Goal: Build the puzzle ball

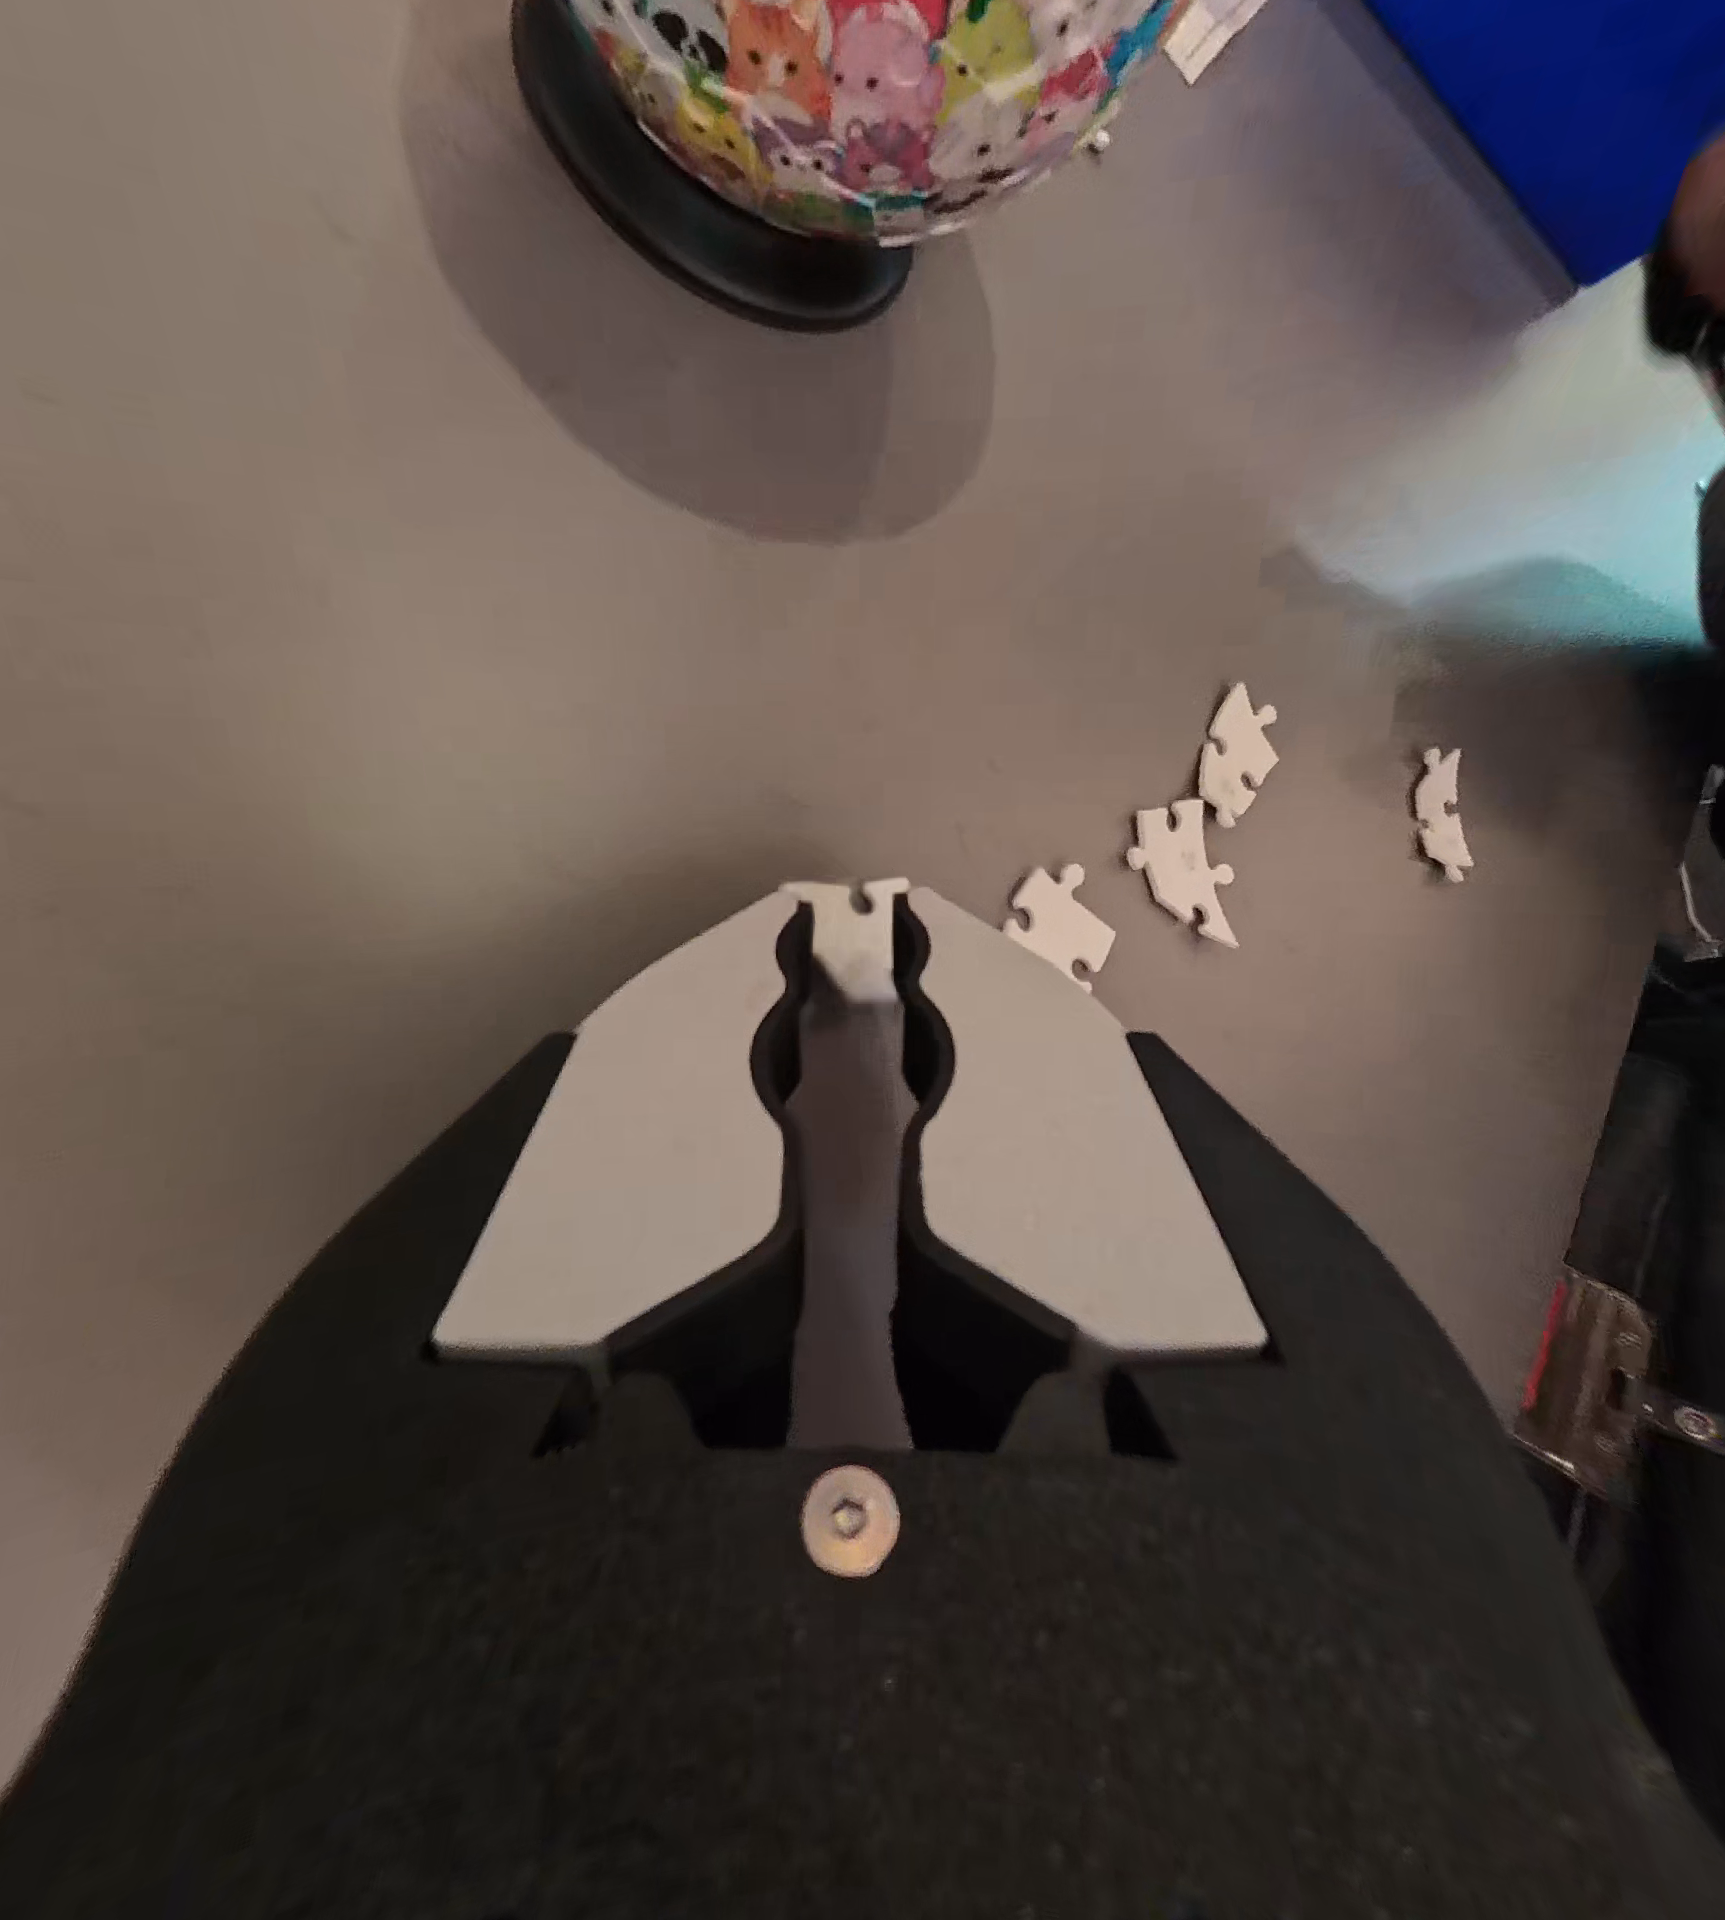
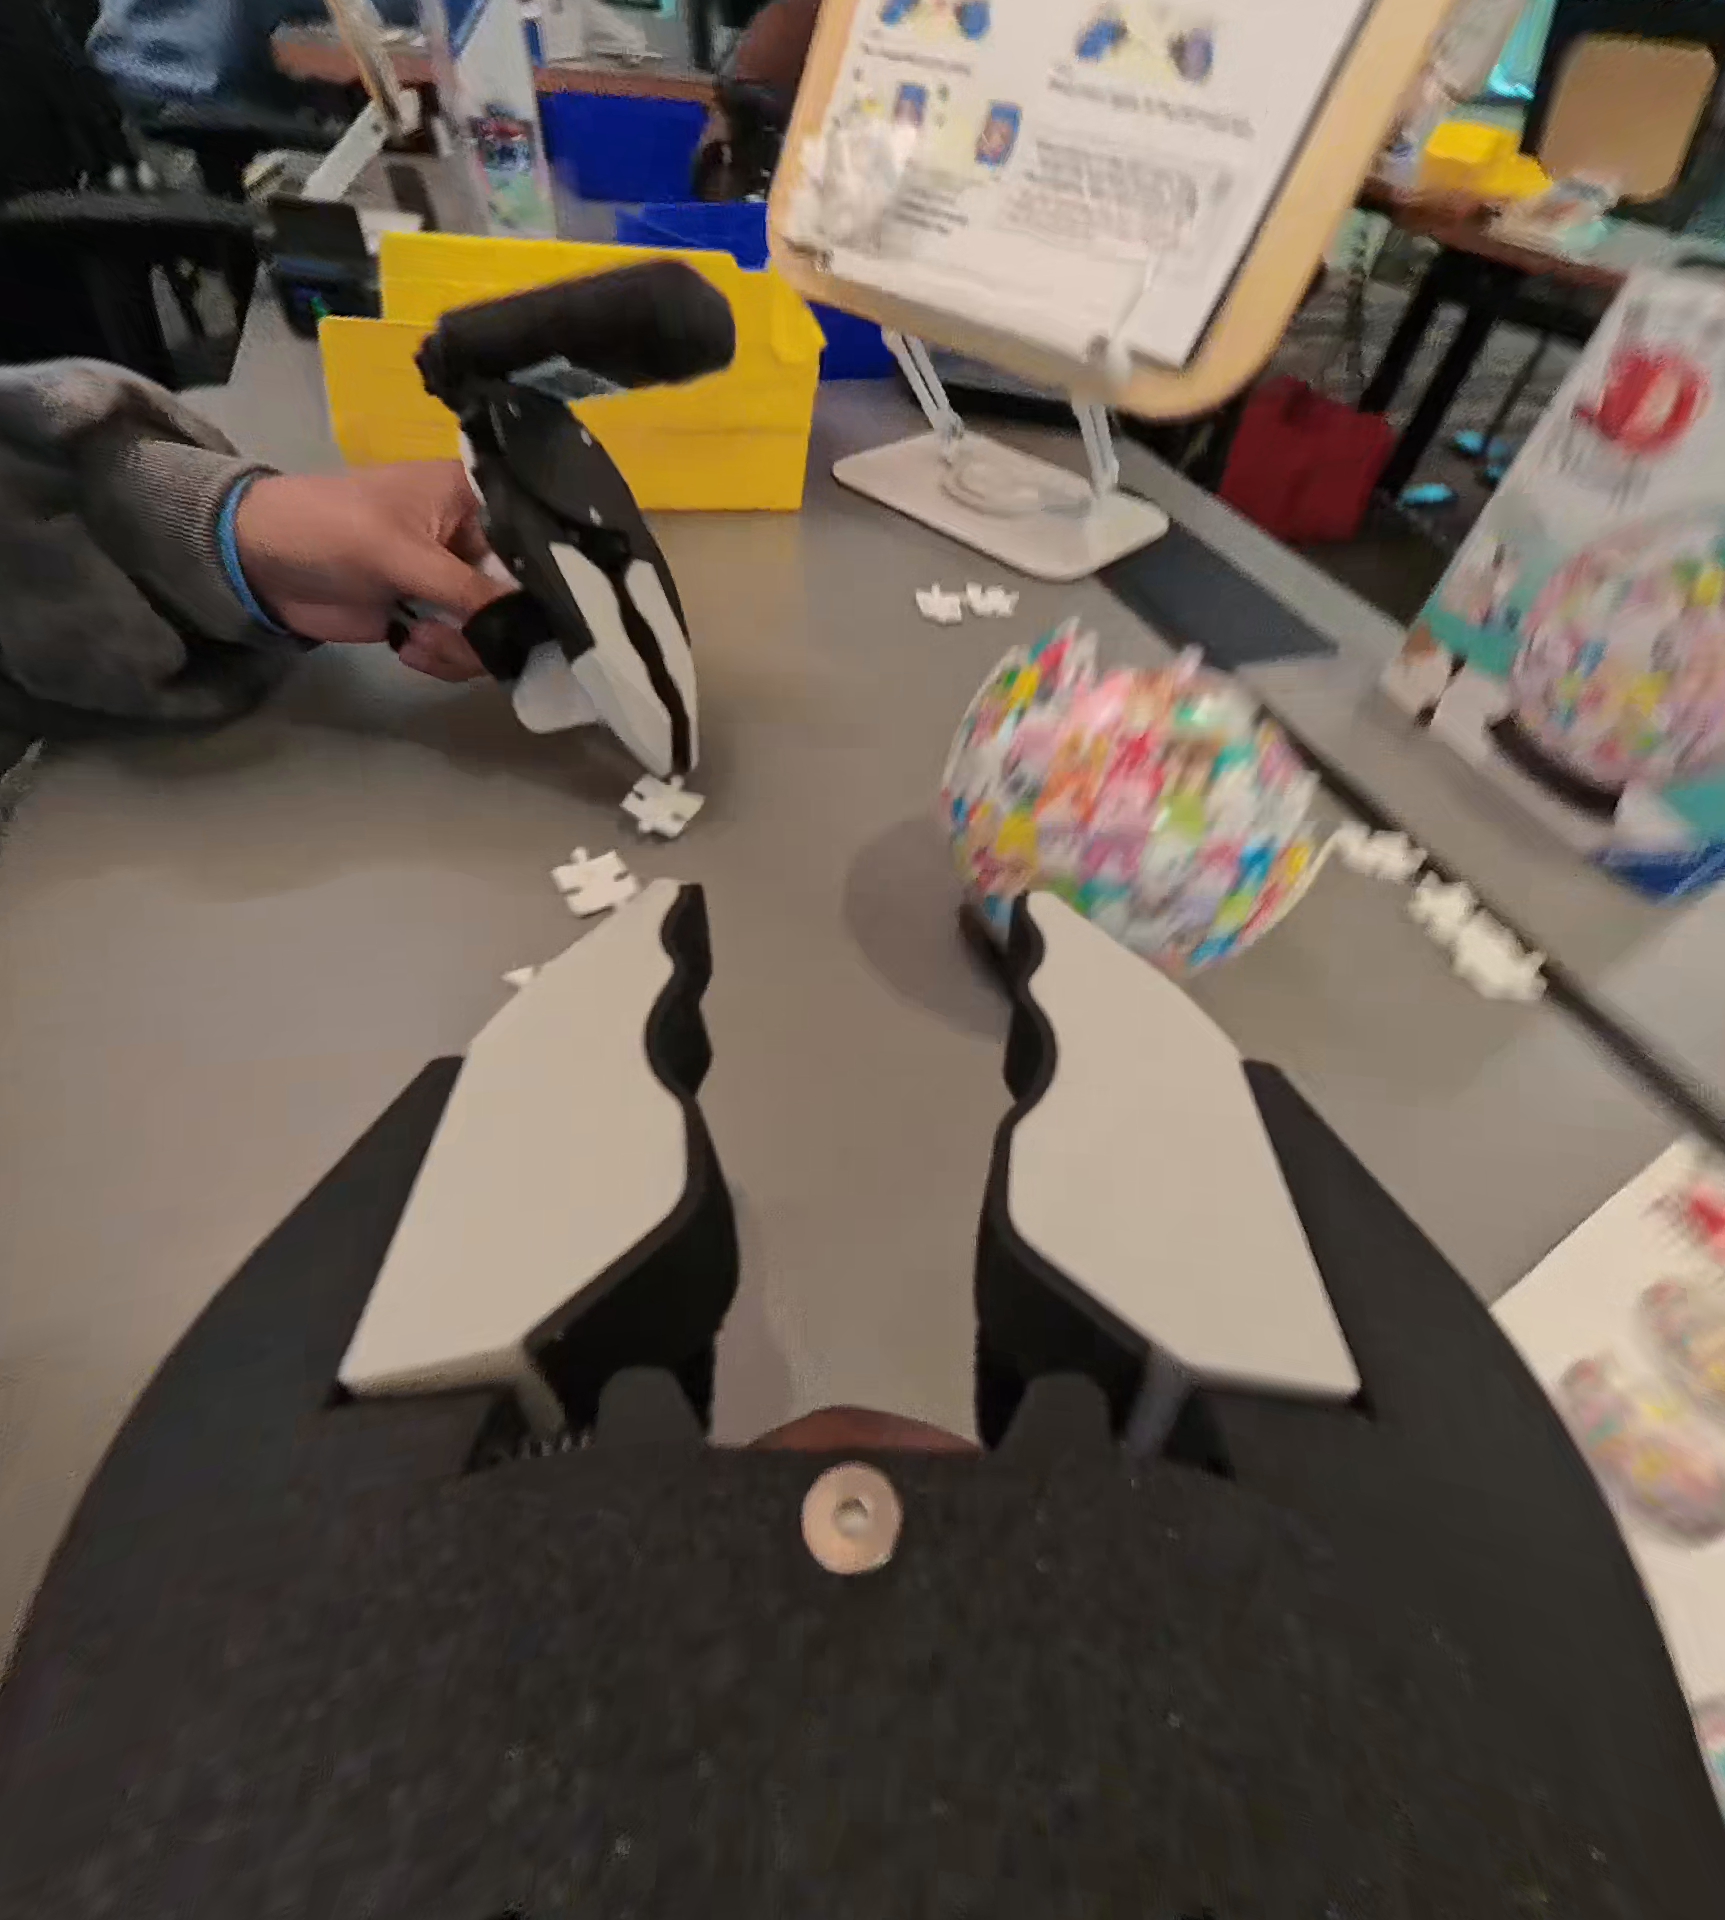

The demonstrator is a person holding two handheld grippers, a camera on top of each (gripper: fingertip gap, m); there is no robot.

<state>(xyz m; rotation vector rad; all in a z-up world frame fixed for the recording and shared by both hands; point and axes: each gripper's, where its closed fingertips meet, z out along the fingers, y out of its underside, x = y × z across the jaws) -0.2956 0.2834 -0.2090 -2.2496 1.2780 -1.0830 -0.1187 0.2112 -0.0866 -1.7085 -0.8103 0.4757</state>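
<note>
The left claw (image 1: 850,904) is pinched nearly closed on a white puzzle piece (image 1: 853,940) at the tips of its pale fingers (image 1: 671,1122), low over the grey table (image 1: 214,727); the right wrist view shows that same claw tipped steeply down with the piece at the tabletop, so whether it has lifted clear cannot be told. The right claw (image 2: 853,909) hangs spread wide and holds nothing. Just beside the left claw lie more loose pieces (image 1: 1063,928), white backs up, in a scattered row, and others lie farther off around the ball. Beyond them the puzzle ball (image 2: 1128,821), a shell of bright cartoon animals, sits on a dark round stand (image 1: 712,249), its top appearing unfinished and jagged, though blur makes that uncertain. The pieces look thin, light, curved and fairly stiff, probably slick on the smooth table, so an edge pinch across the body rather than on a tab seems the safer hold; the ball is likely hollow and apt to give or pop apart under a hard squeeze, so it would want steadying low on its finished half, near the stand. A hand (image 2: 359,561) in a grey sleeve works the left tool. Farther back stand a yellow bin (image 2: 723,436), blue bins, an instruction sheet on a tilted stand (image 2: 1045,187) and the puzzle's box (image 2: 1647,623) at the right, with cluttered tables behind.
</note>
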